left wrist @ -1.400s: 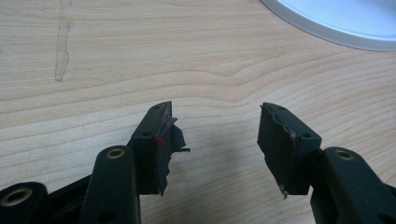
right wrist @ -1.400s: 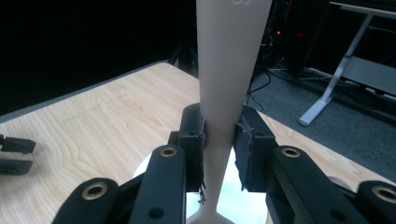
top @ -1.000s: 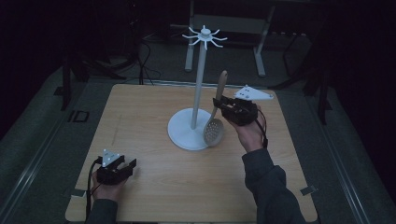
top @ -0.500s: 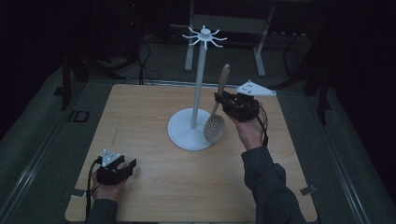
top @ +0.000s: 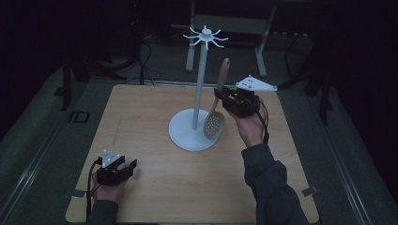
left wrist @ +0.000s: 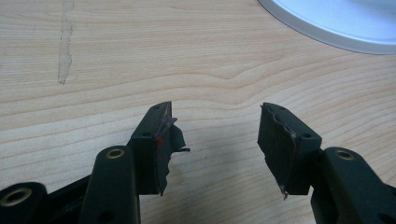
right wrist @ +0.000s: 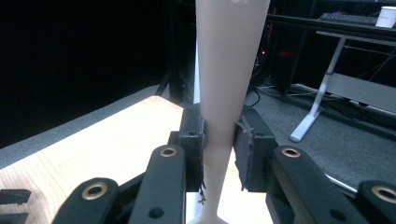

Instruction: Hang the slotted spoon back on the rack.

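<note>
My left gripper (top: 126,165) rested low on the wooden surface (top: 155,187) near its front left corner, its jaws standing apart with nothing between them; in the left gripper view (left wrist: 217,140) bare wood showed between the pads. Ahead of it and to its right, well apart, lay the round white base of the utensil stand (top: 193,136), whose edge crossed the top right of that view (left wrist: 341,28).

My right gripper (top: 220,96) was held up off the surface, just to the right of the stand's pole, and was clamped on the slotted spoon (top: 215,123). The spoon's long axis ran nearly upright, leaning a little: its wooden handle rose above the gripper, and its perforated bowl hung below the gripper, over the right edge of the stand's base. The jaws gripped the handle around its middle. In the right gripper view (right wrist: 219,154) the pale handle (right wrist: 224,93) stood squeezed between both pads, widening as it climbed out of the top of the view.
</note>
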Tool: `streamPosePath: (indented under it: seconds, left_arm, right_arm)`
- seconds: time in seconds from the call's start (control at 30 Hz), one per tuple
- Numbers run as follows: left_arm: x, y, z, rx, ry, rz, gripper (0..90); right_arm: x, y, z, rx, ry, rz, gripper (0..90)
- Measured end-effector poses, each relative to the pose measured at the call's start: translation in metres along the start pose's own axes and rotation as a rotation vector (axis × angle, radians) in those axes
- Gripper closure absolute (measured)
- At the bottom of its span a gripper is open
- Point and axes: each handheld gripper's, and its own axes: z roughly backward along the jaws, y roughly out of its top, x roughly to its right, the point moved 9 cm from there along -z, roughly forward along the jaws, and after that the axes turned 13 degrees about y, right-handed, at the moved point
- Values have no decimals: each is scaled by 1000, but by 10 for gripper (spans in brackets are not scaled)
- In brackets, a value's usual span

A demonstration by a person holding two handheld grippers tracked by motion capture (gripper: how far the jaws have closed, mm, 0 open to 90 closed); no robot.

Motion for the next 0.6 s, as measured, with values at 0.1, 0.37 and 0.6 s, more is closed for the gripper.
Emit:
streamPosePath:
  seconds: [0.1,0.37,0.6]
  left_arm:
    - [0,0,0,-1,0,-2,457]
    - [1,0,-1,-1,-1,-2,457]
    - [1,0,-1,-2,-3,-2,457]
  right_arm:
    - [0,2,0,-2,-1,5,742]
    - [4,8,3,1,-9,3,743]
    - [6,14,5,3,-16,9,742]
